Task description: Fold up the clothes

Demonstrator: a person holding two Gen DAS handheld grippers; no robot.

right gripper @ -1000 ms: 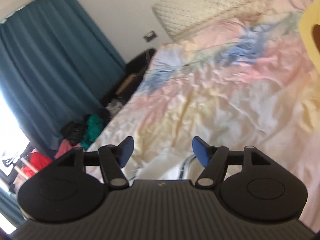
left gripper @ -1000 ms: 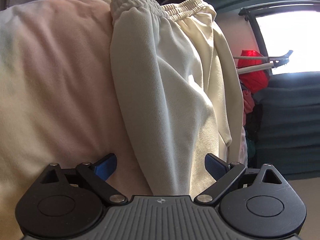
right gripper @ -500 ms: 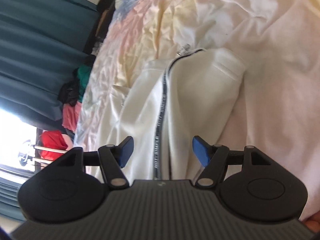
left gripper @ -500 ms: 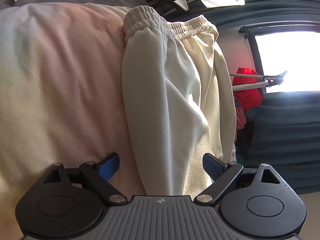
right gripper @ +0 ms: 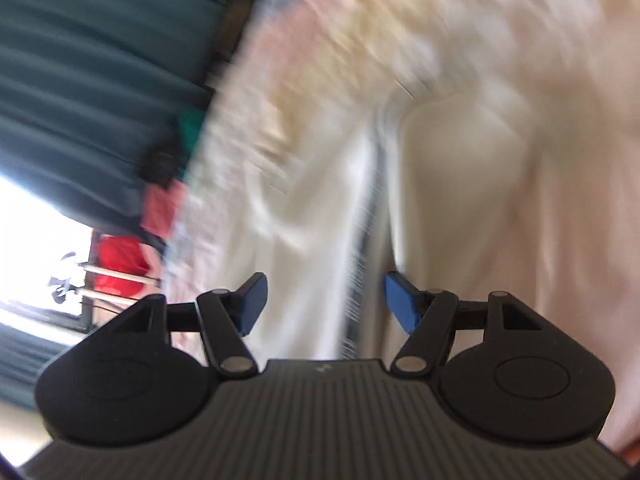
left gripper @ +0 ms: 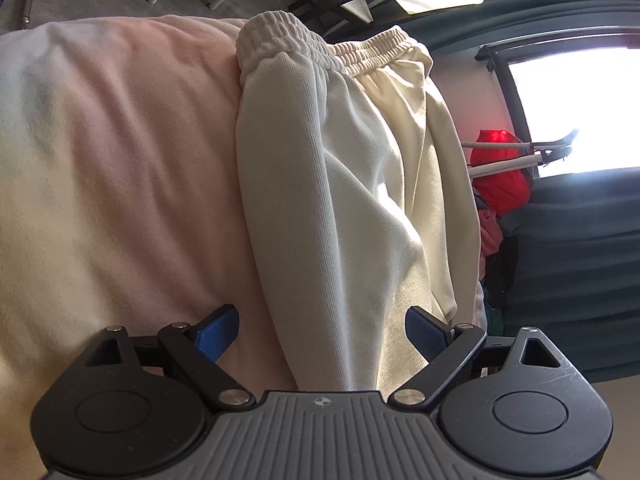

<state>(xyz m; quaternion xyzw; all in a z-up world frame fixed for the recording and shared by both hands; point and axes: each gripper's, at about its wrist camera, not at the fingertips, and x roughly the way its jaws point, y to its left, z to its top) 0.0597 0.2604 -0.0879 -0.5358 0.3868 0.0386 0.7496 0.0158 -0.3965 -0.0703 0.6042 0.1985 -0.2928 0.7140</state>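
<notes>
Left gripper (left gripper: pixel 322 330): blue fingers (left gripper: pixel 218 330) spread wide, nothing clamped. Cream sweatpants (left gripper: pixel 360 200) lie on the pink-and-pale bedsheet (left gripper: pixel 112 184), running from between the fingers to the far side, where the elastic waistband (left gripper: pixel 316 46) sits. The fabric passes between the fingers; whether either pad touches it cannot be told. Far right: window (left gripper: pixel 580 112), dark teal curtain (left gripper: pixel 576 280), a red item (left gripper: pixel 500 176).

Right gripper (right gripper: pixel 324 304): fingers (right gripper: pixel 400 306) also wide apart, holding nothing. View is motion-blurred. A white garment (right gripper: pixel 320 208) with a dark striped line (right gripper: pixel 362 280) lies on the sheet between and beyond the fingers; contact cannot be told.
</notes>
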